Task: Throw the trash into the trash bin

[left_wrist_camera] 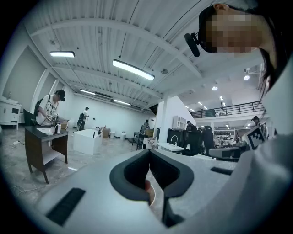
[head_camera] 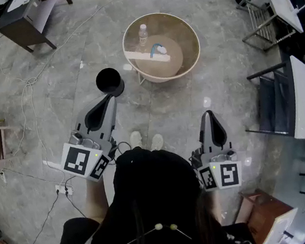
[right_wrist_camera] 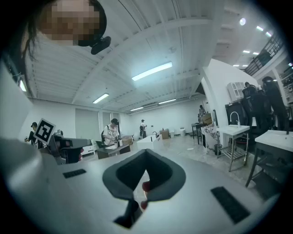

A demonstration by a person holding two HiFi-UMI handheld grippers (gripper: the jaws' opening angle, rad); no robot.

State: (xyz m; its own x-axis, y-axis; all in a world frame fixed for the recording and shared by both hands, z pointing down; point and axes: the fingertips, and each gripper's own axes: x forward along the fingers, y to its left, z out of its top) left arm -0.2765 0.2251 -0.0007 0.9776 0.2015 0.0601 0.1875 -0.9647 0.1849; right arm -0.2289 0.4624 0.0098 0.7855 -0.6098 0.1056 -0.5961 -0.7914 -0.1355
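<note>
In the head view a black trash bin [head_camera: 110, 81] stands on the grey floor, just ahead of my left gripper [head_camera: 106, 99]. Behind it is a round beige table with a raised rim [head_camera: 190, 54]. On it lie a clear plastic bottle [head_camera: 142, 35], a long white strip [head_camera: 147, 56] and a small blue and white item [head_camera: 158, 49]. My right gripper [head_camera: 209, 116] hangs lower right, away from both. Each gripper is shut with nothing between its jaws. The left gripper [left_wrist_camera: 149, 156] and right gripper [right_wrist_camera: 145, 156] views point level across the hall and show neither bin nor trash.
A dark wooden desk [head_camera: 25, 21] stands far left, with cables [head_camera: 29, 82] and a power strip [head_camera: 64, 189] on the floor. Folded tables and chair frames [head_camera: 287, 96] line the right side. My shoes [head_camera: 146, 141] show between the grippers. People stand far off [left_wrist_camera: 49, 109].
</note>
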